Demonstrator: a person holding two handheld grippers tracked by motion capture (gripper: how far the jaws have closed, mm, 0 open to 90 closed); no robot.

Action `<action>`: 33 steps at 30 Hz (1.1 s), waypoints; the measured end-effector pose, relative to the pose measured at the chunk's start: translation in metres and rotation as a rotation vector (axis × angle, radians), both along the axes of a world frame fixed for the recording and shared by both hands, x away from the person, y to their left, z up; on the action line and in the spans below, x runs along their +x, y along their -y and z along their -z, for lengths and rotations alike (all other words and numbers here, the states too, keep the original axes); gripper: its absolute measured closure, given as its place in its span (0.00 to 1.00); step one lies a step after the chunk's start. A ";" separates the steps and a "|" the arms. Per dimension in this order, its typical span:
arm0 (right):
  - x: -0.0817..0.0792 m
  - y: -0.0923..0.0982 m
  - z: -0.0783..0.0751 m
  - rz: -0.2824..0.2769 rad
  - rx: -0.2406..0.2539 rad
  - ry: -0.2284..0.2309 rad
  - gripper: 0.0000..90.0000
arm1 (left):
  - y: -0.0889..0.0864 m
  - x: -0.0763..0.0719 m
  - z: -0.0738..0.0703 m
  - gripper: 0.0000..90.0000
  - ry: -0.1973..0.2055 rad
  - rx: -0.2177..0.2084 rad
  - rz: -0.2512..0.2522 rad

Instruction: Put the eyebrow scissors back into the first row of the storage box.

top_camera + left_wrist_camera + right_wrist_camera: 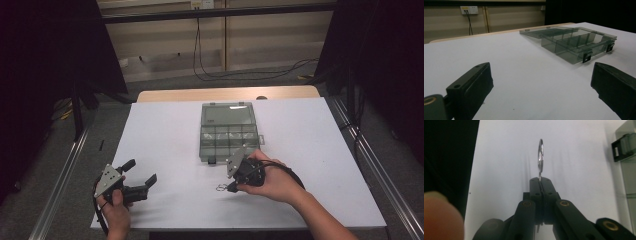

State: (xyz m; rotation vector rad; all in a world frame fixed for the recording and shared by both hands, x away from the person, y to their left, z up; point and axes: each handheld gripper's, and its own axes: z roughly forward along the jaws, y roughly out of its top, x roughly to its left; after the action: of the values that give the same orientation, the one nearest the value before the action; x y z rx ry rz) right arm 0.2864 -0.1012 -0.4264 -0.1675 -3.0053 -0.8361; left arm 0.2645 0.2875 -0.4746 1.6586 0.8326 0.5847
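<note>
Right hand-held gripper [541,180] clamped tight on a small metal key ring [540,156], ring jutting straight out past the tips, lifted just off the white table [165,150]. Just beyond and beside: clear compartment box [229,132], lid open flat. Left hand-held gripper [142,177] wide apart, empty, well left of box. Dim room, cabled wall behind.

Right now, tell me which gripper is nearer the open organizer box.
Right. The right gripper sits just in front of the organizer box, shut on a metal ring. The left gripper rests open, far off toward the table's left corner.
</note>
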 end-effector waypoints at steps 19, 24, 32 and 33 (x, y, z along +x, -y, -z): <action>0.021 0.010 -0.017 0.108 0.030 0.022 1.00 | 0.000 0.000 0.000 0.04 0.008 -0.006 0.008; 0.026 0.013 -0.021 0.122 0.043 0.034 1.00 | 0.000 0.000 0.000 0.04 0.010 -0.008 0.008; 0.033 0.014 -0.027 0.132 0.047 0.045 1.00 | 0.001 0.000 0.000 0.04 0.011 -0.016 0.008; 0.033 0.014 -0.027 0.129 0.053 0.044 1.00 | 0.001 0.000 0.000 0.04 0.011 -0.016 0.008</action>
State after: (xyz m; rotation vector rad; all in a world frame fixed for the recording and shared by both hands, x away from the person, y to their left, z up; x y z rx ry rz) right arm 0.3198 -0.1153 -0.3992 -0.3505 -3.0365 -0.9414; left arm 0.2643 0.2865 -0.4748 1.6416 0.8198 0.5796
